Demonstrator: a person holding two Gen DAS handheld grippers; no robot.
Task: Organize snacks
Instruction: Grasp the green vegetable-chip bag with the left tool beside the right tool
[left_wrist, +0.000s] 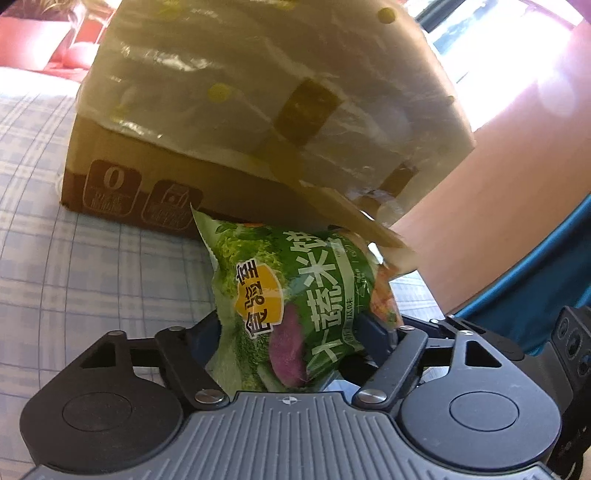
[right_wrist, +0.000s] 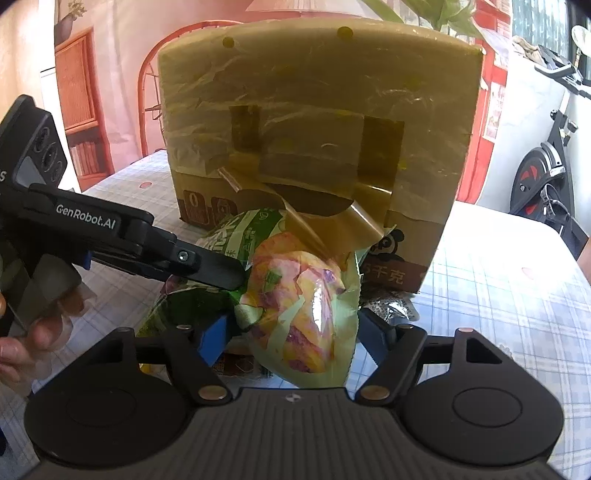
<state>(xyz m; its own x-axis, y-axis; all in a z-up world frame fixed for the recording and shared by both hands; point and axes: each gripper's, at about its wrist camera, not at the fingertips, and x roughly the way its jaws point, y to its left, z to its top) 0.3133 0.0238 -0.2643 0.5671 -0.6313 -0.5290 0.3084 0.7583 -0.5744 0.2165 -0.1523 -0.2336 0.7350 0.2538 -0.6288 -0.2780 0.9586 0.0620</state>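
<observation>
A green snack bag (left_wrist: 295, 295) with a printed vegetable picture lies in front of a tall cardboard box (left_wrist: 258, 92) wrapped in tape and plastic film. My left gripper (left_wrist: 291, 328) is shut on the bag, its blue pads pressing both sides. In the right wrist view the same bag (right_wrist: 306, 306) shows its clear window of coloured chips. My right gripper (right_wrist: 295, 332) is shut on that end. The left gripper's upper finger (right_wrist: 207, 266) reaches in from the left onto the bag's green part. Loose tape flaps hang from the box (right_wrist: 314, 92) over the bag.
The plaid tablecloth (right_wrist: 498, 295) covers the table. A silver packet (right_wrist: 391, 308) lies at the box's foot, and another wrapper shows under the bag. A bare forearm (left_wrist: 498, 221) crosses at the right. An exercise bike (right_wrist: 546, 166) stands beyond the table.
</observation>
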